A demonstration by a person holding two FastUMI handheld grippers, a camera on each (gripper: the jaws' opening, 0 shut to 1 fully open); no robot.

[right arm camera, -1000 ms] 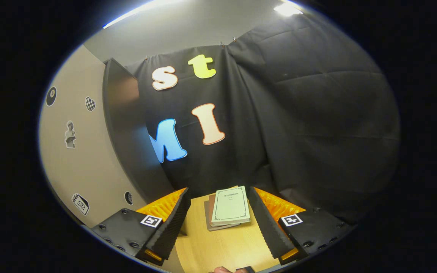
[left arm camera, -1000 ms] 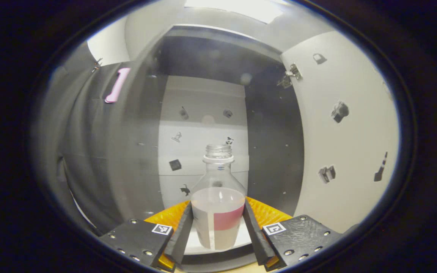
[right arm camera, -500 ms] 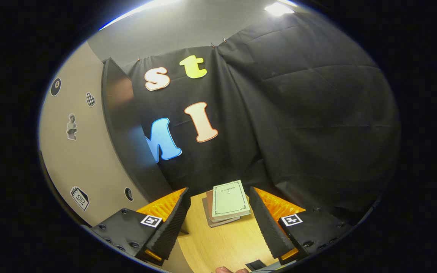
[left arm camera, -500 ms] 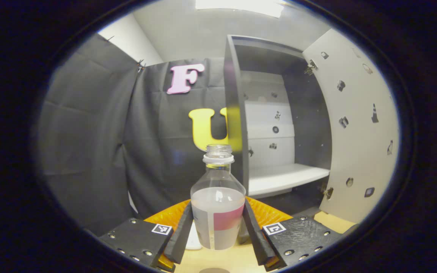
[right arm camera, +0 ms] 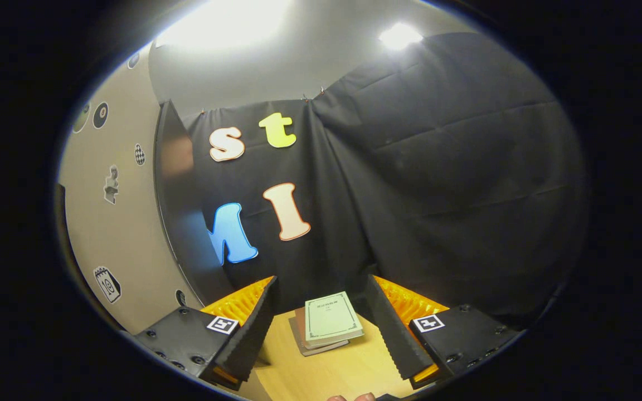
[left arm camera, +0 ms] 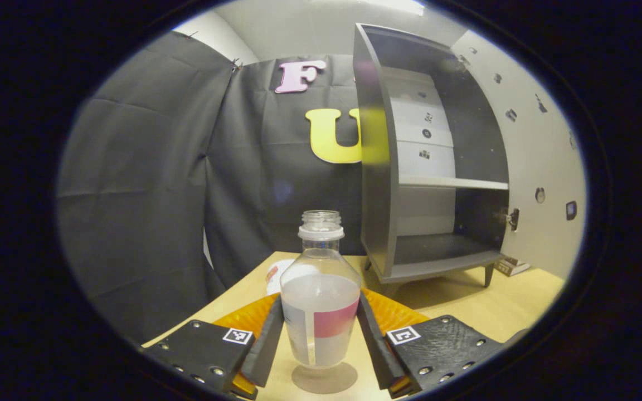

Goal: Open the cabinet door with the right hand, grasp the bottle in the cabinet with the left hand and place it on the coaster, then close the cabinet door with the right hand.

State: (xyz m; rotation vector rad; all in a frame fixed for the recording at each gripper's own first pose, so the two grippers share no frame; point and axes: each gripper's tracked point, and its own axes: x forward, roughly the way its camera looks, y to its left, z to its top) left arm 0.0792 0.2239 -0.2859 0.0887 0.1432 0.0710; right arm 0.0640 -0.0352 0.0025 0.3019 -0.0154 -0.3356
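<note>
Upright uncapped clear bottle (left arm camera: pixel 320 312), part-filled, above round coaster (left arm camera: pixel 324 378); cabinet (left arm camera: pixel 432 167) door (left arm camera: pixel 533 161) open.

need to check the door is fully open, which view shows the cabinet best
The left gripper view: the cabinet shows whole, with its shelves and the open door swung to one side. The right gripper view catches just the door and its dark edge, seen from close.

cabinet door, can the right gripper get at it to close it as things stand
Probably yes. The right gripper is open and holds nothing, and the open cabinet door stands close on its left, with nothing between them. The stacked books lie ahead on the table, off that path.
</note>
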